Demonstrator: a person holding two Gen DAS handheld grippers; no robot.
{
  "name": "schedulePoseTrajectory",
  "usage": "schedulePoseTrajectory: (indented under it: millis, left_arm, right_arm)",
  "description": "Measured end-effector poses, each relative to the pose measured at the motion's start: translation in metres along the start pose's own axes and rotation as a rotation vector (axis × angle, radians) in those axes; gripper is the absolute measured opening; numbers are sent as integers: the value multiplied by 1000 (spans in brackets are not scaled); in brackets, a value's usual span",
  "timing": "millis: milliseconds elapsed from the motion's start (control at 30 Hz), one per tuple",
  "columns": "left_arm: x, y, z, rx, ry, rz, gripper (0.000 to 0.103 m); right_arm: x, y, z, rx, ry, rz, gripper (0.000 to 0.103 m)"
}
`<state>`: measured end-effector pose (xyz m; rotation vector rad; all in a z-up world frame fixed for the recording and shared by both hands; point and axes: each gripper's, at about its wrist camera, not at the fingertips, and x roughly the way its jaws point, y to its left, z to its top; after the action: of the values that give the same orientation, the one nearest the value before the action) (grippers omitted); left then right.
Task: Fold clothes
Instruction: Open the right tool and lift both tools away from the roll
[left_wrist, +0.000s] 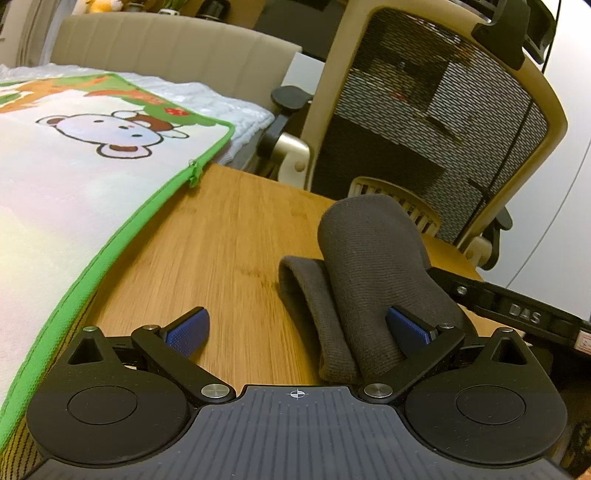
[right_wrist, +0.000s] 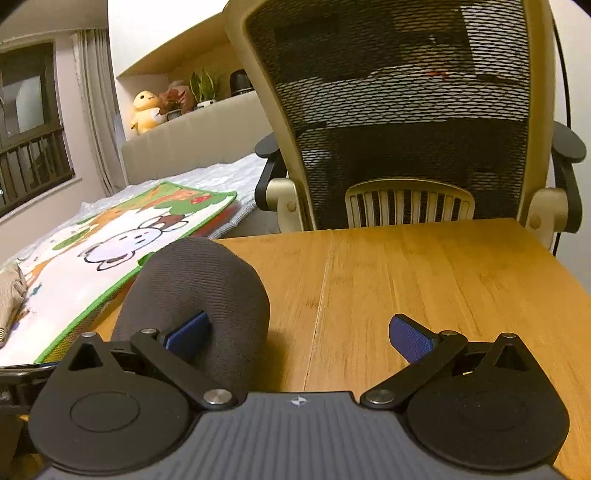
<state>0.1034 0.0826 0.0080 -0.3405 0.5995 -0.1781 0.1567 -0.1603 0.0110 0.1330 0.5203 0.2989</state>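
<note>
A dark grey knitted garment (left_wrist: 369, 273) lies folded over in a loop on the wooden table (left_wrist: 229, 236). In the left wrist view it rests against the right finger of my left gripper (left_wrist: 299, 328), whose jaws are wide open. In the right wrist view the same garment (right_wrist: 199, 284) bulges up by the left finger of my right gripper (right_wrist: 299, 332), also wide open. Neither gripper pinches the cloth. The near end of the garment is hidden under the gripper bodies.
A padded mat with a cartoon bear and green zip edge (left_wrist: 74, 177) overlaps the table's left side (right_wrist: 110, 236). A mesh office chair (right_wrist: 406, 129) stands at the table's far edge. A beige cloth (right_wrist: 11, 291) lies on the mat. The other gripper's black body (left_wrist: 517, 314) shows at right.
</note>
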Motion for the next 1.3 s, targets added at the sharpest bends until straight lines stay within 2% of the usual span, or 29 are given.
schedulePoseTrajectory:
  millis: [200, 367, 567, 633, 867, 967, 1067, 1133, 1300]
  left_arm:
    - [-2, 1, 0, -11, -5, -1, 103]
    - [-4, 2, 0, -34, -5, -3, 103]
    - [-30, 1, -7, -47, -26, 36, 103]
    - [-41, 1, -9, -50, -36, 52, 103]
    - [-81, -1, -26, -59, -63, 101, 103]
    - [-88, -9, -40, -39, -21, 117, 103]
    - [-86, -21, -54, 26, 40, 169, 103]
    - [-87, -30, -62, 83, 41, 207, 103]
    - [-85, -41, -67, 128, 60, 252, 103]
  right_arm:
    - [-45, -12, -13, 56, 67, 52, 103]
    - [-56, -1, -34, -64, 186, -54, 103]
    - [-51, 16, -46, -128, 254, -92, 103]
    - [-50, 25, -49, -172, 257, -109, 103]
    - [-64, 27, -58, -140, 249, -126, 103]
    - [-67, 28, -61, -126, 242, -146, 103]
    - [-70, 30, -64, -111, 235, -169, 103]
    - [-73, 31, -66, -105, 232, -176, 103]
    - [-81, 33, -72, -108, 230, -173, 103]
